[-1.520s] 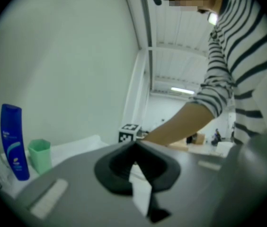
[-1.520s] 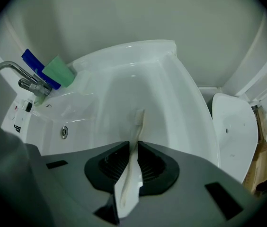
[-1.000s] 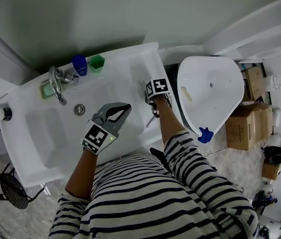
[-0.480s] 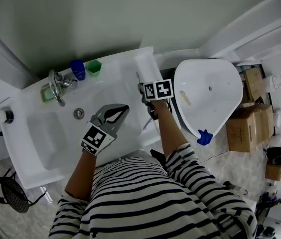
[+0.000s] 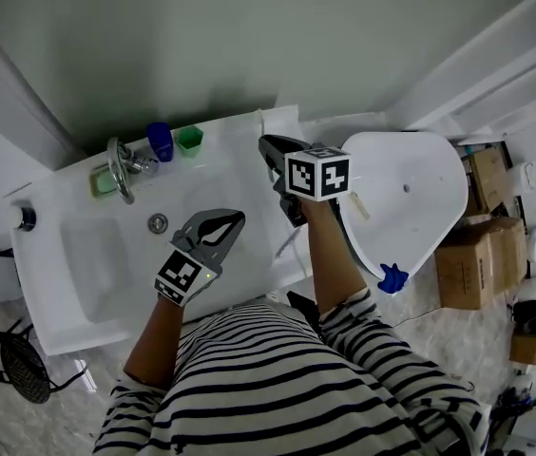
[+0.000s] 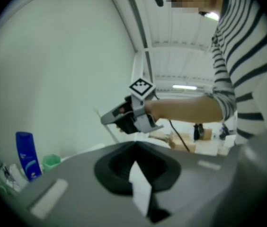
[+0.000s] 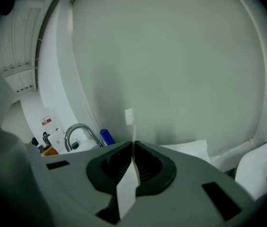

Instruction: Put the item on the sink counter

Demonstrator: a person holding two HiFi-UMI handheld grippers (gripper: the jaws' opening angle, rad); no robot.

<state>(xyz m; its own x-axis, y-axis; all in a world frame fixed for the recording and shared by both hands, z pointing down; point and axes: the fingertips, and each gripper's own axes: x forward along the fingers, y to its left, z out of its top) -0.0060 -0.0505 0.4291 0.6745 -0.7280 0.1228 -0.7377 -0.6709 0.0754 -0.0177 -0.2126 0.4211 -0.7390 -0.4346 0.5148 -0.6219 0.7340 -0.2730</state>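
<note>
My right gripper (image 5: 268, 146) is shut on a white toothbrush (image 7: 130, 119), which sticks up out of the jaws with its bristle head toward the wall. It hovers over the back right part of the white sink counter (image 5: 245, 139). In the left gripper view the right gripper (image 6: 106, 119) shows with the thin brush handle (image 6: 105, 125) slanting from it. My left gripper (image 5: 234, 218) is over the sink basin (image 5: 97, 255); it is shut with nothing in it.
A chrome faucet (image 5: 122, 167), a blue bottle (image 5: 161, 141), a green cup (image 5: 189, 139) and a green soap dish (image 5: 104, 181) line the counter's back edge. A white toilet (image 5: 411, 188) stands to the right, with cardboard boxes (image 5: 468, 255) beyond it.
My right gripper has risen from the counter's right edge and swung toward the back wall with the toothbrush. The left gripper has hardly moved.
</note>
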